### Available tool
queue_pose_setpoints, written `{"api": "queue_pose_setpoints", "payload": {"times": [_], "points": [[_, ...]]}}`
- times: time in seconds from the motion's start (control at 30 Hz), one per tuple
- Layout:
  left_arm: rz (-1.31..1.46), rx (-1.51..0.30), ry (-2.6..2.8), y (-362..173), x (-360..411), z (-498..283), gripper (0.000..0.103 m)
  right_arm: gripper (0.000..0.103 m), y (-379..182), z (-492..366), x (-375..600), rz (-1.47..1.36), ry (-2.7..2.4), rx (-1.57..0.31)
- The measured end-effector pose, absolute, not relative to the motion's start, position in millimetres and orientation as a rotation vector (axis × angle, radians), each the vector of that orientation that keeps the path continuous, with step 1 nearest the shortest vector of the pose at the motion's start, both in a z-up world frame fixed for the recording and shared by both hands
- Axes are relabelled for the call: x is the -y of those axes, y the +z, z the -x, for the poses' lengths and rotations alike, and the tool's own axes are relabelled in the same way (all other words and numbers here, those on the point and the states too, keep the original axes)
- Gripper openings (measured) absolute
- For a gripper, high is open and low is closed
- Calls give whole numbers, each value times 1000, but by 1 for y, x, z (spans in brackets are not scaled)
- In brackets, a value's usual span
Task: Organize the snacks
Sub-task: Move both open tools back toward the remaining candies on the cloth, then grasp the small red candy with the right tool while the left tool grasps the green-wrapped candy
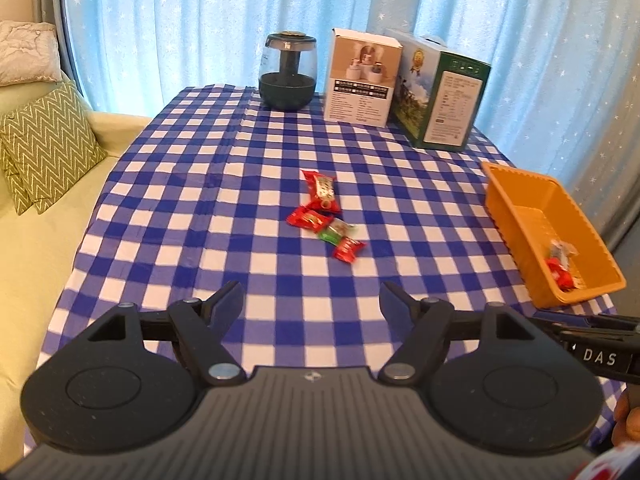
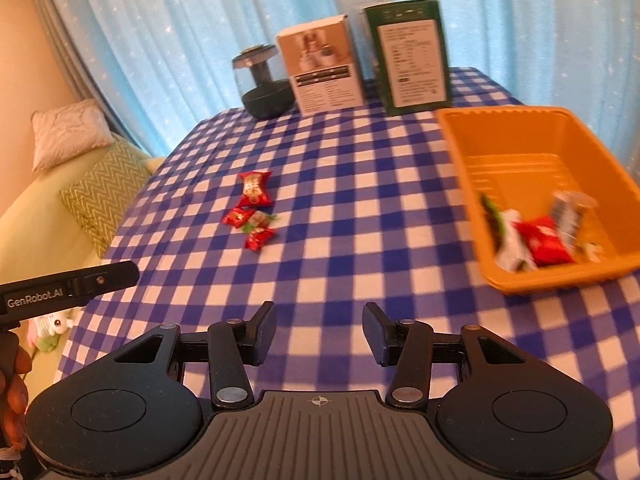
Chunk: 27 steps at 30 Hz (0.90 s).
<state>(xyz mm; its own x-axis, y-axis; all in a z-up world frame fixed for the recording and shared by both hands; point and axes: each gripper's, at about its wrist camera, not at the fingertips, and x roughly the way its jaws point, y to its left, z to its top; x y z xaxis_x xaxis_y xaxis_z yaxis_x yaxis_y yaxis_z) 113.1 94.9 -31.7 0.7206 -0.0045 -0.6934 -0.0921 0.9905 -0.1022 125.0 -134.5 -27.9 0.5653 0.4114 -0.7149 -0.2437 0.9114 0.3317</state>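
Note:
Several wrapped snacks, mostly red with one green, lie in a small cluster (image 1: 325, 216) (image 2: 253, 209) mid-table on the blue checked cloth. At the right stands an orange bin (image 1: 516, 196) (image 2: 516, 136) with a few wrapped snacks (image 1: 562, 266) (image 2: 540, 236) in its near end. My left gripper (image 1: 311, 300) hovers open and empty above the cloth, short of the cluster. My right gripper (image 2: 319, 330) is also open with nothing between its fingers, left of the bin's near corner. Each gripper's body shows at the edge of the other's view.
At the table's far edge stand a dark glass jar (image 1: 287, 72) (image 2: 264, 88), a white box (image 1: 362, 78) (image 2: 322, 64) and a green box (image 1: 438, 92) (image 2: 412, 56). A sofa with cushions (image 1: 44, 144) (image 2: 104, 188) lies left. Blue curtains hang behind.

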Motion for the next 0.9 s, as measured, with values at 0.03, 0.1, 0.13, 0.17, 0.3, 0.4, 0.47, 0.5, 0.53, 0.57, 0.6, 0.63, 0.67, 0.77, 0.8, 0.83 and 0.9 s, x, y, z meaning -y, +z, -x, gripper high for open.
{"api": "queue_pose_setpoints", "payload": {"times": [0.03,0.1,0.13,0.17,0.3,0.4,0.47,0.5,0.53,0.57,0.6,0.63,0.67,0.77,0.8,0.83,0.9], "points": [[131,-765,50,-34,-99,-118,73,48,-30,-130,129,-200,394,-891],[127,-766,55,-38,-106,-129,73,48,-36,-140,117,-193,404,-891],[126,-767,59,-41,-110,-133,73,48,-39,-146,111,-193,408,-889],[126,-768,66,-44,-114,-138,73,48,-42,-151,105,-192,410,-886],[144,-777,75,-59,-127,-155,73,48,-58,-171,84,-193,423,-885],[134,-786,84,-71,-135,-167,73,48,-68,-186,68,-191,442,-881],[116,-785,104,-80,-141,-175,73,48,-75,-195,58,-182,456,-877],[123,-786,110,-84,-144,-178,73,48,-79,-199,53,-177,462,-875],[134,-788,114,-88,-148,-182,73,48,-82,-203,49,-174,466,-873],[143,-789,118,-93,-151,-186,73,48,-85,-206,44,-170,467,-870],[148,-790,121,-97,-154,-189,73,47,-88,-210,41,-169,467,-867],[151,-791,124,-100,-155,-191,73,47,-90,-213,38,-168,467,-865],[148,-794,129,-103,-157,-194,73,46,-94,-216,35,-169,466,-863],[144,-799,134,-109,-159,-200,73,40,-100,-225,25,-180,469,-856],[153,-800,131,-110,-161,-201,73,39,-101,-228,22,-180,468,-852],[160,-800,130,-111,-163,-203,73,39,-103,-231,19,-178,466,-850],[168,-796,132,-111,-165,-206,73,39,-107,-235,13,-170,455,-851]]}}
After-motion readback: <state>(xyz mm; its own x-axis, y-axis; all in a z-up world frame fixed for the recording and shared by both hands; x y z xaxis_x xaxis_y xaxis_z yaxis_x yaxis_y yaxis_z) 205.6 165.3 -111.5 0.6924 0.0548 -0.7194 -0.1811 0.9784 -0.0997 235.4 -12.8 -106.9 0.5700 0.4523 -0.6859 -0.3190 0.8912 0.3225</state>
